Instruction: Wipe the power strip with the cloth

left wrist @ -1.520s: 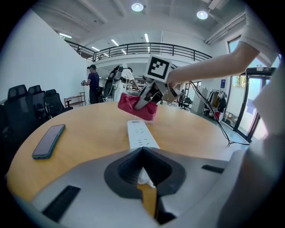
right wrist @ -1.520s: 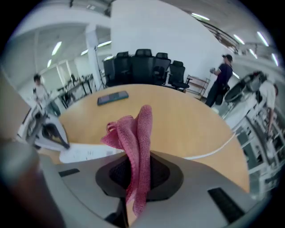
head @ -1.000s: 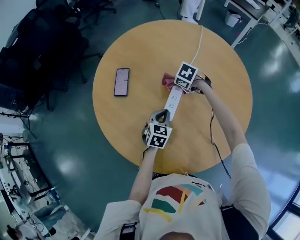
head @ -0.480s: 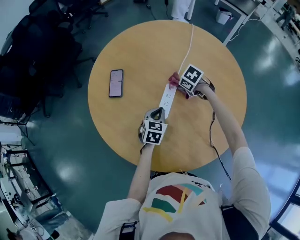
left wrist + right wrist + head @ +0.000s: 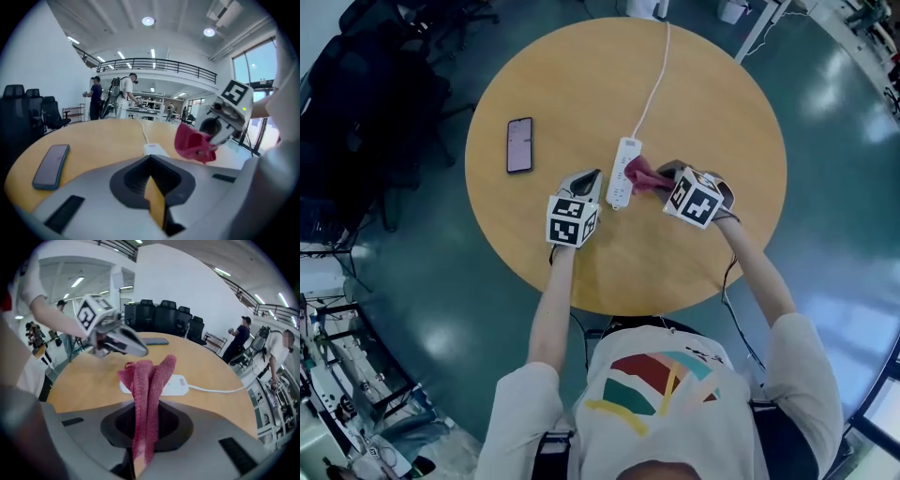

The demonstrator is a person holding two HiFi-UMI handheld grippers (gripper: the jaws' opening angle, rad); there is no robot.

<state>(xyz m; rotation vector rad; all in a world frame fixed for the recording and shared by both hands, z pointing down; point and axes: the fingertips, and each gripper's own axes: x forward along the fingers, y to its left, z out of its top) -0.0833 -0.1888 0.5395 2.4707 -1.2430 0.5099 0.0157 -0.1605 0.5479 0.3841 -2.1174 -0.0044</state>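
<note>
Pinching cloth in my right gripper just beside power strip, mid-table, well off edges; left gripper closed, empty.

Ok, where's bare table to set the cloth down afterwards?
Bare wood lies right of the cable out to the table rim, and between the phone and the cable. The middle is crowded: power strip, cloth, left gripper and right gripper sit close together.
</note>
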